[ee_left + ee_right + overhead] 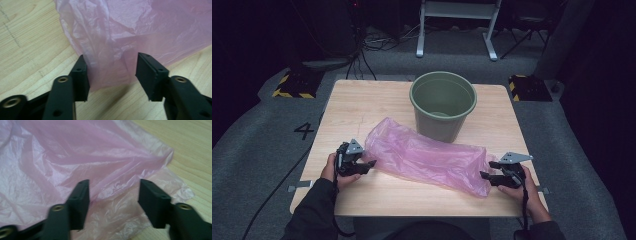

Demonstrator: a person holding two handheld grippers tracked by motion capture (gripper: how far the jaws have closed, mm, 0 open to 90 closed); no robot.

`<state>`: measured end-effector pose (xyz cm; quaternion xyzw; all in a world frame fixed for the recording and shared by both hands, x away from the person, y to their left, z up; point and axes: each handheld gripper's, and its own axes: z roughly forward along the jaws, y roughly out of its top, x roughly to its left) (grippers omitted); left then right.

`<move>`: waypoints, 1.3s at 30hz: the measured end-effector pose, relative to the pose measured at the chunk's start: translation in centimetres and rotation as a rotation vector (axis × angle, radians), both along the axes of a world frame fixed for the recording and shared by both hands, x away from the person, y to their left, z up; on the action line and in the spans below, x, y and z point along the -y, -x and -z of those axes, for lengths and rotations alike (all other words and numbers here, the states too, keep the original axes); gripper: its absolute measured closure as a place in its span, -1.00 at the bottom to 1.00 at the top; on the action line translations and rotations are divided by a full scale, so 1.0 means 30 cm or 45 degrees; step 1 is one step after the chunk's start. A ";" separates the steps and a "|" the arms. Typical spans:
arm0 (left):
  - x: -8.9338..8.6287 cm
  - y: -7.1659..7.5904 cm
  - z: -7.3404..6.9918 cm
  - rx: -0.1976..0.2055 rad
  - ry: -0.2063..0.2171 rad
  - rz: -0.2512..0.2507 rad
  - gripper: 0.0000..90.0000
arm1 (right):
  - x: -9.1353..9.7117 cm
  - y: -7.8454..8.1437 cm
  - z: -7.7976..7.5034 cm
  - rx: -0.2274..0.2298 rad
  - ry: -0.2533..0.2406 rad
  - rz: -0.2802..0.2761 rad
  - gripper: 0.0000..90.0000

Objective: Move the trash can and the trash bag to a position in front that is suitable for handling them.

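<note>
Crumpled pink plastic bag (429, 159) lying flat on table

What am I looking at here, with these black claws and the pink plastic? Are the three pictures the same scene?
Yes, one scene and one moment. A person at a wooden table holds a hand tool in each hand: the left gripper and the right gripper. One camera looks down from above; the other two ride on the grippers and look along their black jaws. On the table lie a crumpled pink plastic bag and a green bucket. Both grippers' jaws stand open around the bag's ends; nothing is clamped yet.
</note>
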<state>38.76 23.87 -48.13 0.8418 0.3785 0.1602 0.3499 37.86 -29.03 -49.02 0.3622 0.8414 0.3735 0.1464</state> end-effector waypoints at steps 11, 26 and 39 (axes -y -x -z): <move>-0.084 0.041 -0.041 0.091 0.088 -0.097 -0.50 | 0.047 -0.070 0.021 0.059 0.054 0.068 0.63; -0.053 0.018 -0.034 0.110 0.079 -0.148 -0.49 | 0.121 -0.271 0.019 0.179 0.166 0.237 0.58; 0.070 -0.013 -0.049 0.122 0.067 -0.004 -0.47 | 0.135 -0.393 -0.069 0.102 -0.155 0.349 0.22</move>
